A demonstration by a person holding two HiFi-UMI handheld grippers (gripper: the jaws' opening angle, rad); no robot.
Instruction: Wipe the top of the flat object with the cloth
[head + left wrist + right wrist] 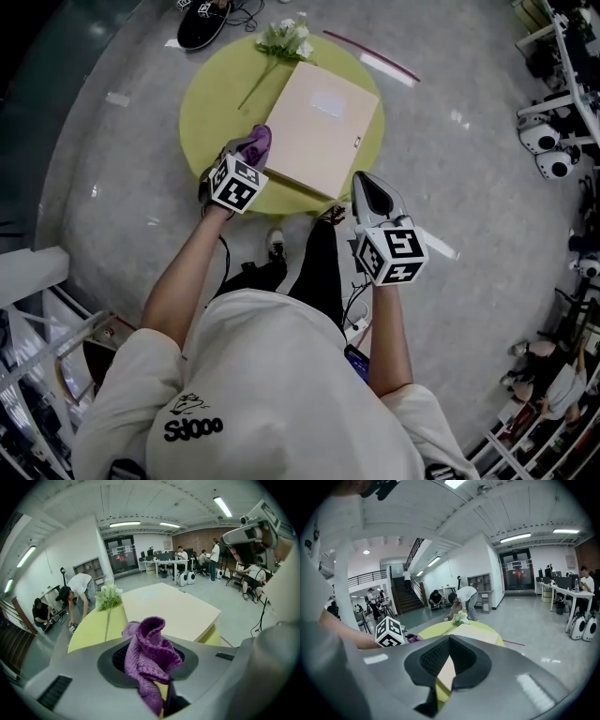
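l tool [244, 153] pinching purple cloth [260, 141] by edge of beige board [323, 131]; r tool [364, 181] closed, empty, nearby

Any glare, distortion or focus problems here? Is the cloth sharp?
Head view: pale glare patch on the flat board, reflections on the floor, fisheye bend. Left gripper view: heavy fisheye, dark corners, purple cloth in focus. Right gripper view: same vignette, ceiling lights blown out.

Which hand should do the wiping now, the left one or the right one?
Left. The left gripper grips the purple cloth right beside the beige board. The right gripper holds nothing and sits by the board's near corner.
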